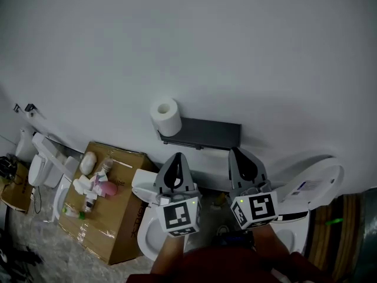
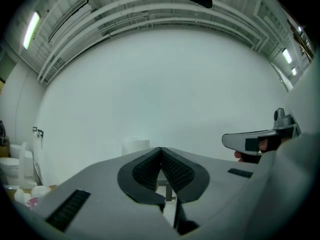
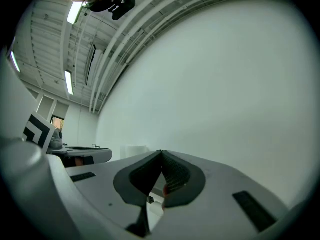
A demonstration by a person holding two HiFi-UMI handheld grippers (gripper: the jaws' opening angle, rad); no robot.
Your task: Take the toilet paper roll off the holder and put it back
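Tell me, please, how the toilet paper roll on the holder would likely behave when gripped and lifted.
The toilet paper roll looks full and soft, so it probably squashes under a firm grip. It is likely light for its bulk. Being round, it may roll if laid sideways off the holder.

No text is readable; the blue label [image 1: 301, 186] on the toilet lid [image 1: 323, 175] seems too blurred.

The toilet paper roll [image 1: 165, 116] was white and fat. It sat on the left end of the holder [image 1: 206, 133], with its round end and little hole showing. The holder was a long, dark grey bar on the far wall [image 1: 247, 52], reaching out to the right of the roll.
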